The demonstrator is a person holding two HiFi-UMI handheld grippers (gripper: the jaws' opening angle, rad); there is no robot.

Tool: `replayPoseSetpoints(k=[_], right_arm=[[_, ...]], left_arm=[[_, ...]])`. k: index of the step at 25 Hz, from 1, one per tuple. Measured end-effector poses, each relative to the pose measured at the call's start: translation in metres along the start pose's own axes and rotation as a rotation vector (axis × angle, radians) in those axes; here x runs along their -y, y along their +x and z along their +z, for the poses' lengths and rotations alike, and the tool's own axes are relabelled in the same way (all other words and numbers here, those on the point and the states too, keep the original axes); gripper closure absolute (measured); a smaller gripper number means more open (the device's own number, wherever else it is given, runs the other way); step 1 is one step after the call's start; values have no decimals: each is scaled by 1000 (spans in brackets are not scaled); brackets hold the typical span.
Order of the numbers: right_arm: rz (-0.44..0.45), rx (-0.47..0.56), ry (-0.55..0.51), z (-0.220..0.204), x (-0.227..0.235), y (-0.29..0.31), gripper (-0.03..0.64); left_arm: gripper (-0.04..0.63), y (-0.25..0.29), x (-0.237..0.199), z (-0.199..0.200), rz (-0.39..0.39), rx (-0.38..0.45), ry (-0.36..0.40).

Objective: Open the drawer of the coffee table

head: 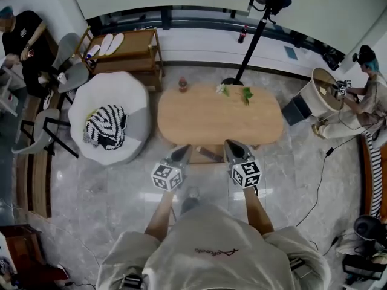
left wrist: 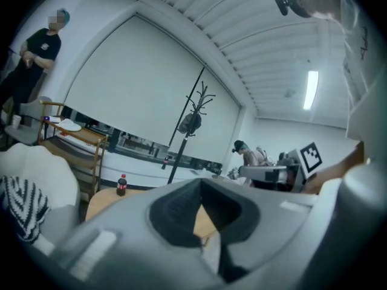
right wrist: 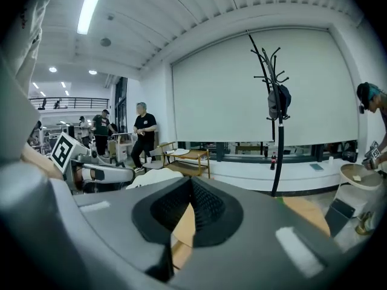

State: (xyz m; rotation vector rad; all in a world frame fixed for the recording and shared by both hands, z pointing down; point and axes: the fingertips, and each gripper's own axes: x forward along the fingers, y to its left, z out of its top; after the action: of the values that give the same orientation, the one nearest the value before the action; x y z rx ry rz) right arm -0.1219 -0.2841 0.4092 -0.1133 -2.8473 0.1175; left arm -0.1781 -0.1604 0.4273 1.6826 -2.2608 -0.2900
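I have both tongs pressed together and empty, left gripper [head: 181,153] and right gripper [head: 232,146] at the near edge of the coffee table [head: 221,116]. What looks like its drawer [head: 204,154] sits between them. I judge this is the approach: next I lower one gripper, spread it, and catch the drawer front.

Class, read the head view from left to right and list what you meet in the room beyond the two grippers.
Seated person in black → white armchair → dark bottle → white flowers → green sprig → black box → person at the far right.
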Motion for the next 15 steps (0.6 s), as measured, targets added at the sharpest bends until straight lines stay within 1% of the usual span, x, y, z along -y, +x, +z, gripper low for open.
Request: replayPoseSetpoints(k=[4,8,12,15], right_arm=[[-24,58,-10,36,6,1,614],[-54,100,-27,67,17,-4,614],[-72,124,-34,82,24,-6,614],[-75,130,-32,85,28,-7,614]], left_arm=[[595,9,0,38,-29,30,34],[595,19,4,67,-43,38,74],[595,25,1,86,-49,46,112],[595,30,1,94,-49,48,129]])
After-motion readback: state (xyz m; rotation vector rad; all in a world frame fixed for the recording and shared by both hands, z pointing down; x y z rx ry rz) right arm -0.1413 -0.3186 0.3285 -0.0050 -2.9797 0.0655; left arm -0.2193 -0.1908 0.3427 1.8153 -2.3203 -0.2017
